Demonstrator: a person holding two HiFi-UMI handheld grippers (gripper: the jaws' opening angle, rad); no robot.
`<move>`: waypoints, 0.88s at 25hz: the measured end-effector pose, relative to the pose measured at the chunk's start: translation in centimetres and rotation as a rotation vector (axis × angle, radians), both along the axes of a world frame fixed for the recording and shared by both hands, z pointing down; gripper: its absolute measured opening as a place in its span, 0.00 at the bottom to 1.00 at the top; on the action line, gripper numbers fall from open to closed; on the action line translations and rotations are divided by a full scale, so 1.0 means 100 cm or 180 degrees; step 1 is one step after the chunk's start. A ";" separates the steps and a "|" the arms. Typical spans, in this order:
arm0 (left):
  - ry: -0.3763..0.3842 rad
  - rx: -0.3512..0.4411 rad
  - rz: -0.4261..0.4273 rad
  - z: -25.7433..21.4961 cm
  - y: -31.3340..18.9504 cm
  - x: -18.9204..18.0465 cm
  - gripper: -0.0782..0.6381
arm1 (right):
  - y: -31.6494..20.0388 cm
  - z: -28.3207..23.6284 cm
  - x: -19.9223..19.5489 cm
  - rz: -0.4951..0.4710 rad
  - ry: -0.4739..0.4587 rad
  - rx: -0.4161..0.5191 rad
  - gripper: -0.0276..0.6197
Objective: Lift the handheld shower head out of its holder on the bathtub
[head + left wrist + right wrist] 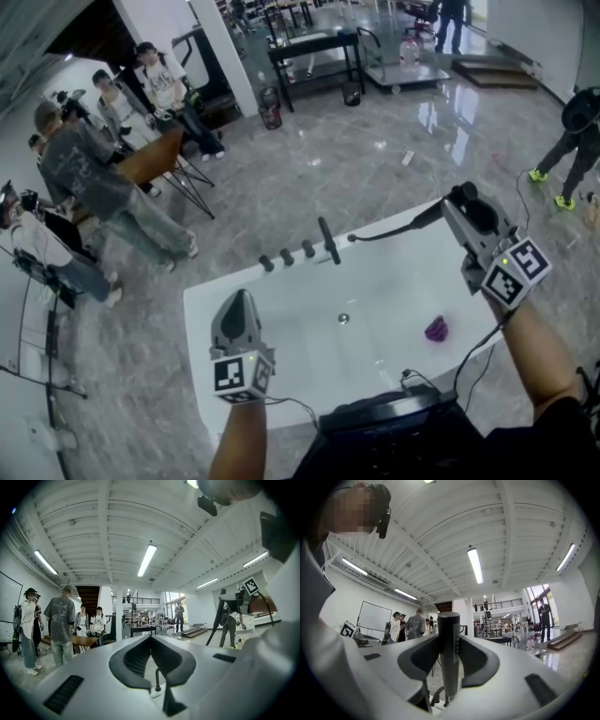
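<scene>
Surface: white bathtub (pixel 202 300) is sitting on a glossy grey marble floor (pixel 309 178). A row of dark knobs (pixel 287 256) and a taller dark fitting (pixel 328 241) are standing on its far rim. A small purple object (pixel 437 328) is lying in the basin, below and inboard of the right gripper (pixel 466 204).

Room: large open hall with white beamed ceiling and strip lights. A group of people (pixel 84 178) is standing well beyond the left gripper (pixel 238 302), and a black table (pixel 314 47) is standing far behind the tub.

Right gripper: jaws are pinching the dark handle of the shower head (pixel 450 648), which is standing upright between the pads, held up over the tub's far right corner. Its hose (pixel 389 231) is trailing from the gripper back toward the tall fitting.

Left gripper: jaws are pressed together at the tips, with nothing between them. It is hovering over the tub's near left part, well apart from the shower head.
</scene>
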State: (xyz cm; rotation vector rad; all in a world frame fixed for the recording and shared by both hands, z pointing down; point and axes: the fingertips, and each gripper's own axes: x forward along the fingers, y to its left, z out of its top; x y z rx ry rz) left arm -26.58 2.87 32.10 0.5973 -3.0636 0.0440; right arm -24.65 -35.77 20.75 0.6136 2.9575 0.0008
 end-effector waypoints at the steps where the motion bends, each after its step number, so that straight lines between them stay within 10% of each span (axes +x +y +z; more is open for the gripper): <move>1: -0.0017 -0.0004 -0.0005 -0.003 -0.003 0.006 0.12 | -0.005 -0.005 0.010 -0.0006 -0.0031 -0.0007 0.27; 22: -0.0089 -0.0132 -0.0107 -0.022 0.003 0.049 0.12 | -0.027 -0.046 0.068 0.0045 -0.0216 -0.0112 0.27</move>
